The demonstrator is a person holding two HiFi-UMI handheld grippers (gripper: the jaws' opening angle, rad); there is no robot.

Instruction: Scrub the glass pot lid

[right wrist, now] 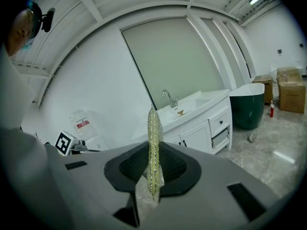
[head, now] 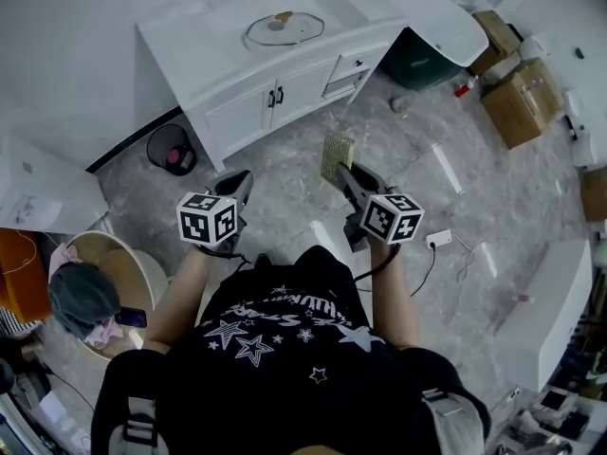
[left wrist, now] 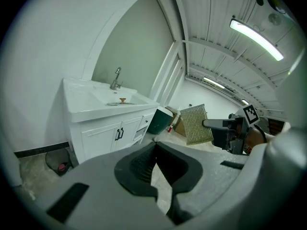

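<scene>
Right gripper (head: 343,171) pinches flat gold mesh scrub pad (head: 337,154) ready to scrub; left gripper (head: 237,183) jaws pressed together, seemingly empty; round wooden-knobbed glass pot lid (head: 285,28) waits near white vanity top (head: 204,50) back edge.

Bright, even light throughout. Strip lights (left wrist: 254,38) glow overhead, above and right of the white cabinet (left wrist: 108,123). Shadows are soft. Both gripper views bend strongly, with black corners and a blurred foreground.
</scene>
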